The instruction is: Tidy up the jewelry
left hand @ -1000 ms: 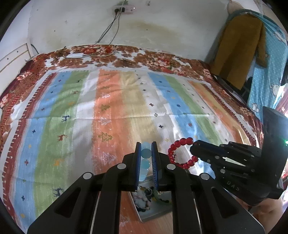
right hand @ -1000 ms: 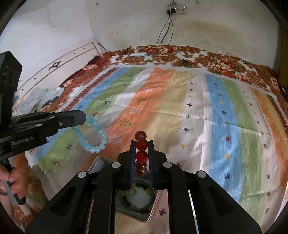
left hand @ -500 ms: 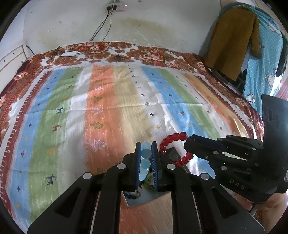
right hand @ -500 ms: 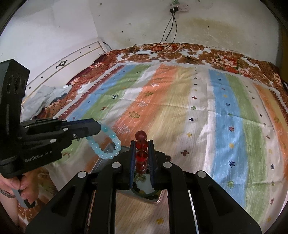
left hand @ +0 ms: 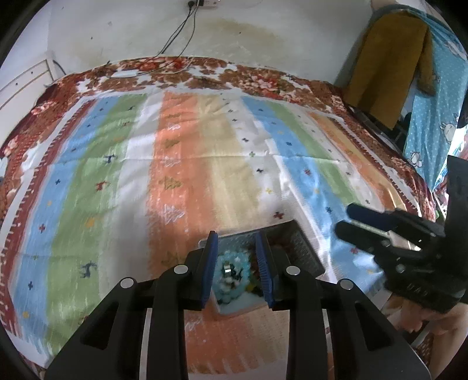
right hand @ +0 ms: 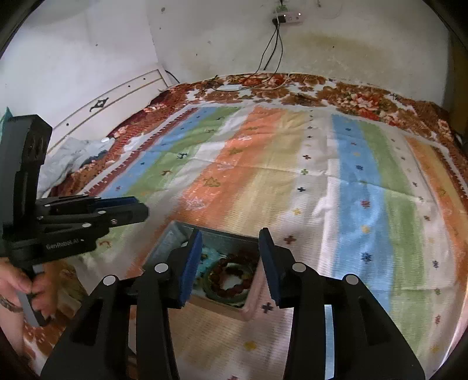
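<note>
A small open box (right hand: 216, 231) lies on the striped bedspread, close in front of both grippers. Inside it rests a red bead bracelet (right hand: 231, 277), with a light blue bead bracelet (left hand: 231, 271) beside it. My left gripper (left hand: 235, 237) hovers over the box with its jaws opening, and nothing is between the pads. My right gripper (right hand: 231, 233) hangs above the red bracelet, jaws also opening and bare. In the left wrist view the right gripper (left hand: 346, 219) shows at the right. In the right wrist view the left gripper (right hand: 139, 206) shows at the left.
The striped bedspread (left hand: 181, 163) covers a wide bed. Cables (right hand: 269, 52) run down the back wall onto the bed from a wall socket (right hand: 288, 18). Clothes (left hand: 386, 64) hang at the right. A headboard (right hand: 96, 111) and crumpled cloth (right hand: 70, 155) are at the left. A hand (right hand: 17, 283) grips the left handle.
Both grippers have let go of their bracelets, which now lie in the box. The jaws have gone from shut on the beads to apart. Both views have moved closer over the box.
</note>
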`<state>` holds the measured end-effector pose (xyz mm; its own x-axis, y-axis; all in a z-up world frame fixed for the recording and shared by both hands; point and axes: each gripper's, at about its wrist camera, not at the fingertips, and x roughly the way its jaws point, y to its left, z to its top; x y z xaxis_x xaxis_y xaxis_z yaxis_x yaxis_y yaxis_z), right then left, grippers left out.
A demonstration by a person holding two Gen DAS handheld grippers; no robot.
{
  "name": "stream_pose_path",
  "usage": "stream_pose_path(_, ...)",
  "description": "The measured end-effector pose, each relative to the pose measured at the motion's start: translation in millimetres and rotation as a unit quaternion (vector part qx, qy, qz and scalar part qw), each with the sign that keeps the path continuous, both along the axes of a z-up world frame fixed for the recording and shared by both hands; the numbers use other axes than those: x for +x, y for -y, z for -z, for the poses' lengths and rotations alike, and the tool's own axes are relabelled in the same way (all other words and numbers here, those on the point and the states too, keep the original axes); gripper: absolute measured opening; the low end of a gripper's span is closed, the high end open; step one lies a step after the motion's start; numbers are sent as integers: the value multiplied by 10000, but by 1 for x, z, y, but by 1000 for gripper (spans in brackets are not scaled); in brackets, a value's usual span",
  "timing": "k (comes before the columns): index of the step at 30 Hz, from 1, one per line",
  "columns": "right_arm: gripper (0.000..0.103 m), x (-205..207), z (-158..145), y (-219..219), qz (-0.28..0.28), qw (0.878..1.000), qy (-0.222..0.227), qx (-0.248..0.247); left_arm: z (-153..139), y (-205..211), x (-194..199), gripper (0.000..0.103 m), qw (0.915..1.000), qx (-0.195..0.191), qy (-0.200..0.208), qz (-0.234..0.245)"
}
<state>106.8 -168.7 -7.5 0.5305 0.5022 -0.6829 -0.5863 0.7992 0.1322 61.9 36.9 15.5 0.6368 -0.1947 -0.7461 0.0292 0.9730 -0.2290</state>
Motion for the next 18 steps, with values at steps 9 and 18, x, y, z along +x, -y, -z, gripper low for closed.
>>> stream_pose_path(9,62,-10,5,17,119,9999,54,-2,8,5,-24,52,9997,191,-5,138)
stream_pose_path(18,80,-23,12,30,207,9998,58,-3,14,13,-41,78,9987,431,91,248)
